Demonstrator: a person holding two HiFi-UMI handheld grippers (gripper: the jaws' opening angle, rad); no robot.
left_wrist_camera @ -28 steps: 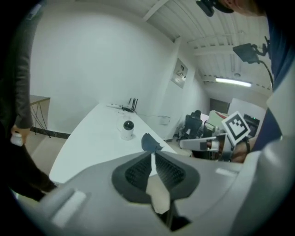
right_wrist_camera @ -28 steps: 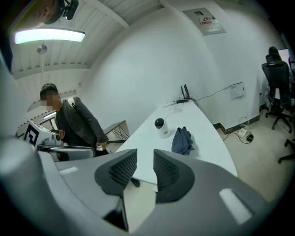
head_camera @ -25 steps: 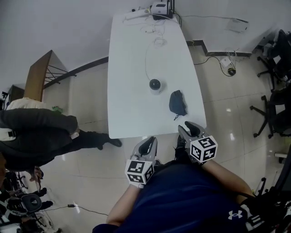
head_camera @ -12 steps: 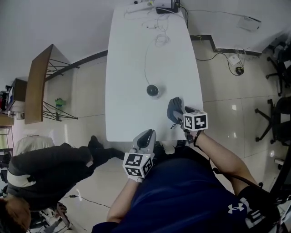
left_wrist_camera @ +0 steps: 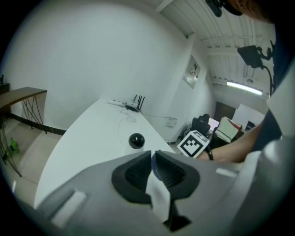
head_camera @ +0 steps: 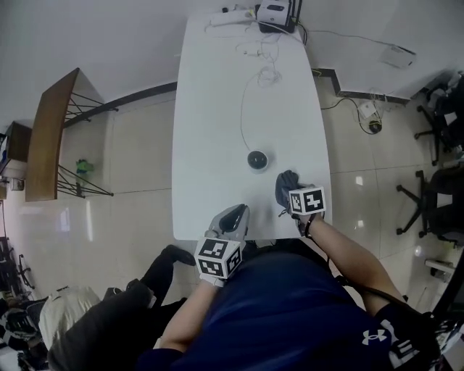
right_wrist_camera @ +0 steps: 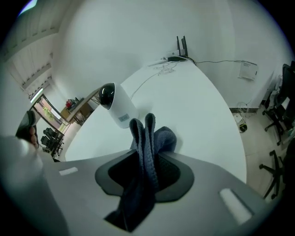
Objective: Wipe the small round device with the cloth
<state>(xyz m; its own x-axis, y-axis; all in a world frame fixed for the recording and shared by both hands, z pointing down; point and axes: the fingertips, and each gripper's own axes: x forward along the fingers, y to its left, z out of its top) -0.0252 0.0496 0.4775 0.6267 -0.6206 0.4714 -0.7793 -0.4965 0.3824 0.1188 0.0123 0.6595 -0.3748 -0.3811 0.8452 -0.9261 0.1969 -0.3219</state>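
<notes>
The small round device (head_camera: 257, 160), a white body with a black dome, stands mid-table on the white table (head_camera: 210, 109). To its right and nearer lies the dark blue cloth (head_camera: 286, 184). My right gripper (head_camera: 294, 191) points down onto the cloth, and its jaws have just been closing with the cloth between them. In the right gripper view the cloth (right_wrist_camera: 159, 138) is bunched between the pads of the right gripper (right_wrist_camera: 147, 152), with the device (right_wrist_camera: 117, 108) just beyond. My left gripper (head_camera: 235, 211) hovers over the table's near edge, shut and holding nothing. In its own view the left gripper (left_wrist_camera: 153, 154) faces the device (left_wrist_camera: 136, 140).
A thin cable (head_camera: 243, 109) runs from the device to a router (head_camera: 274, 13) and a power strip at the table's far end. A person in dark clothes (head_camera: 109, 319) crouches on the floor at lower left. A wooden side table (head_camera: 51, 130) stands left, office chairs (head_camera: 442, 203) right.
My right gripper has come forward and down from the table's near edge onto the cloth and closed on it. The left gripper has shifted slightly. The person on the floor has moved toward the lower left.
</notes>
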